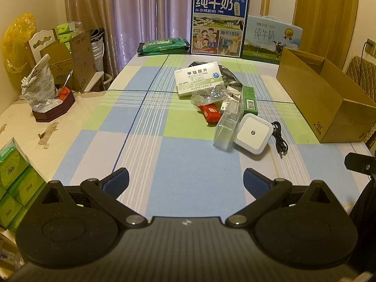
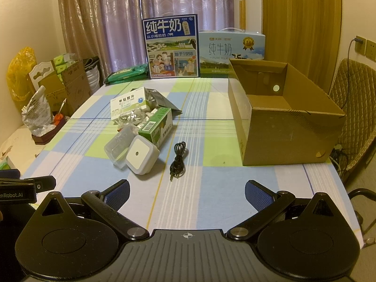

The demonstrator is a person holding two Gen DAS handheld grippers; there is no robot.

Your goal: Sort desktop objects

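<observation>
Cluttered pile [image 2: 141, 127] — cardboard box [image 2: 282, 122] empty.

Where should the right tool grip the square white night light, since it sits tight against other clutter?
Grip the square white night light across its rounded side walls, coming from above. It lies face up and tilted, leaning on the clear plastic case and green carton, so only its near corner sides look free.

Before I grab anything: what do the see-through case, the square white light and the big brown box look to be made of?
Clear case: looks like rigid transparent plastic; the cloth's checks show through its glossy walls.
Square white light: seems smooth matte plastic, with rounded moulded corners and a small dark dot at its centre.
Brown box: cardboard, dull and uncoated, with folded flaps and raw edges.
</observation>
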